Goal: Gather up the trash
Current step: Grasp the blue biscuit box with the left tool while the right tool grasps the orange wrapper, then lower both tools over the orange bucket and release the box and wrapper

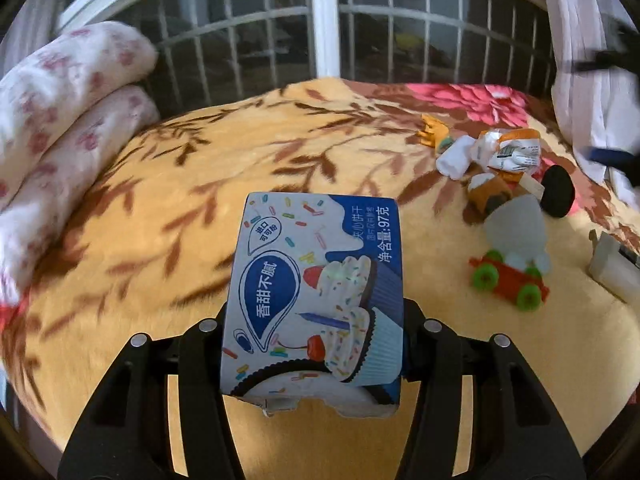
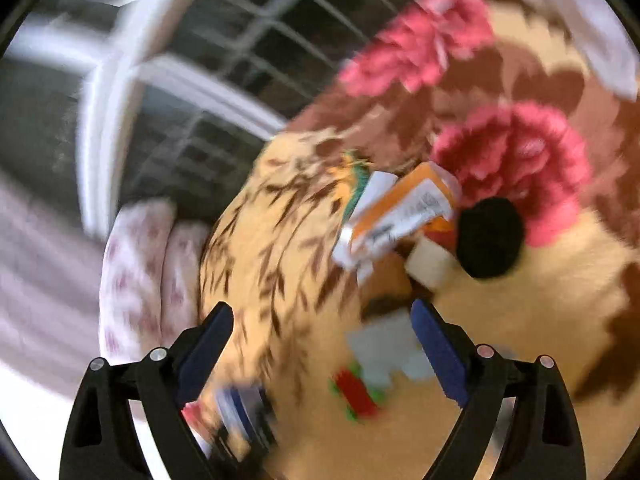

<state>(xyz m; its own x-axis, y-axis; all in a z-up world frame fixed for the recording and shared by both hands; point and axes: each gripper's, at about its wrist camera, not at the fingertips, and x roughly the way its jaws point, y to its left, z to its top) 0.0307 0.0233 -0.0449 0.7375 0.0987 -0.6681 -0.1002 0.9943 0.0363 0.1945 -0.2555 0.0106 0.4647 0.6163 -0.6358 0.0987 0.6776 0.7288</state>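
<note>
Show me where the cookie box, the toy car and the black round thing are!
cookie box (image 1: 316,296), left wrist view, its printed front.
toy car (image 1: 510,278), left wrist view, its red body.
black round thing (image 2: 490,238), right wrist view, its middle.

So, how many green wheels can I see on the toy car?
3. In the left wrist view: two at the toy car's left end, one at its right end. A fourth may be hidden behind the body.

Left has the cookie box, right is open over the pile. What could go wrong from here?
1. The left gripper clamps the cookie box near its torn lower end; the thin card could crush or slip.
2. The right gripper view is blurred, jaws wide open over mixed items: it might grab the toy car or black disc, not the orange wrapper.
</note>
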